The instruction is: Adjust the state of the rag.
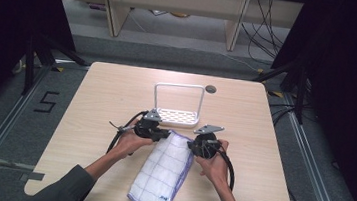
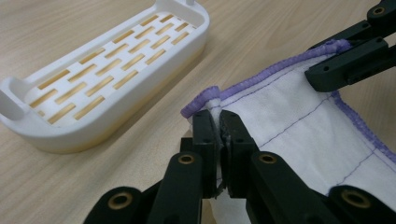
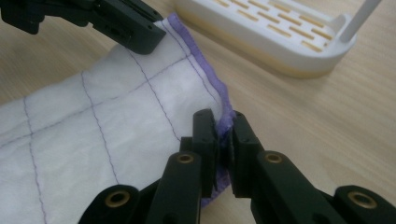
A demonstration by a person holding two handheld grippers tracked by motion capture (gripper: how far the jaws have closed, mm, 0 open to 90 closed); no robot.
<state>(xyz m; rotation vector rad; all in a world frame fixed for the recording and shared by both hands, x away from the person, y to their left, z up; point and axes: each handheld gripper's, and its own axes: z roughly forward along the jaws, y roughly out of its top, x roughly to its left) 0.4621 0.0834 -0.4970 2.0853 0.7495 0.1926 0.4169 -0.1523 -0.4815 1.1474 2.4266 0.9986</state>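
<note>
A white cloth [image 1: 163, 172] with a purple hem and a thin grid of stitching lies on the wooden table [image 1: 96, 97], its near end hanging past the front edge. My left gripper [image 1: 162, 134] is shut on the cloth's far left corner [image 2: 205, 100]. My right gripper [image 1: 193, 145] is shut on the far right corner, its pads pinching the purple hem [image 3: 226, 122]. In the left gripper view my own gripper [image 2: 218, 122] grips the cloth and the right one holds the hem at top right. My right gripper [image 3: 224, 122] rises at bottom centre in its own view.
A white slotted rack [image 1: 177, 115] with a tall wire hoop handle stands just beyond the cloth, close to both grippers [image 2: 100, 70] [image 3: 280, 32]. A round grommet [image 1: 211, 89] sits in the table's far side. Bare table lies left and right.
</note>
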